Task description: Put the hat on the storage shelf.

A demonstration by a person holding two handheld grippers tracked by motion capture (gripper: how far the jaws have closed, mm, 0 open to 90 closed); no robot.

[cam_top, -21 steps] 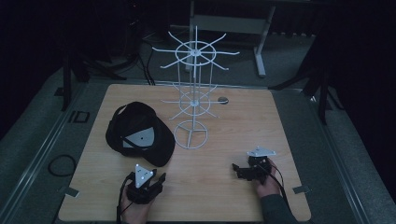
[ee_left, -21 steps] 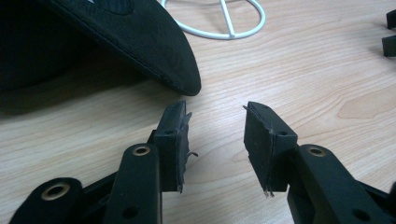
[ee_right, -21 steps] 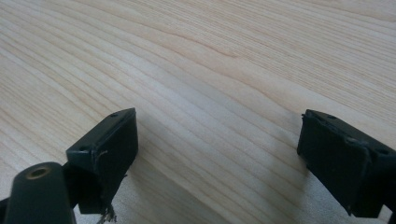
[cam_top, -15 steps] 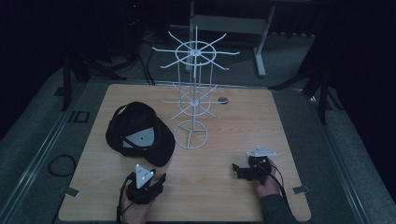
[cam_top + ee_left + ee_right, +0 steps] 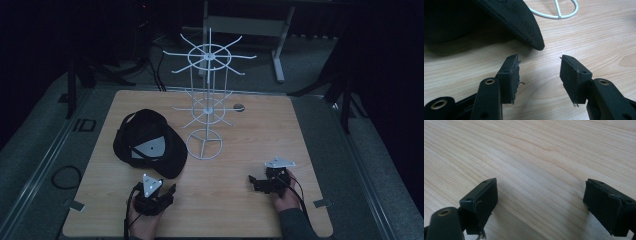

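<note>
A black cap lies on the left half of the wooden table, its brim pointing toward the front. My left gripper rests near the front edge just below the brim, open and empty. In the left gripper view the brim tip lies a short way beyond the left gripper, not touching it. A white wire display rack stands at the table's middle, its round base beside the cap. My right gripper sits at the front right, pointing left. Bare wood lies between the jaws of the right gripper, which is wide open.
A small dark round disc lies on the table behind the rack. A grey ledge surrounds the table, with a coiled cable at the left. Dark stands and a desk frame are behind the table.
</note>
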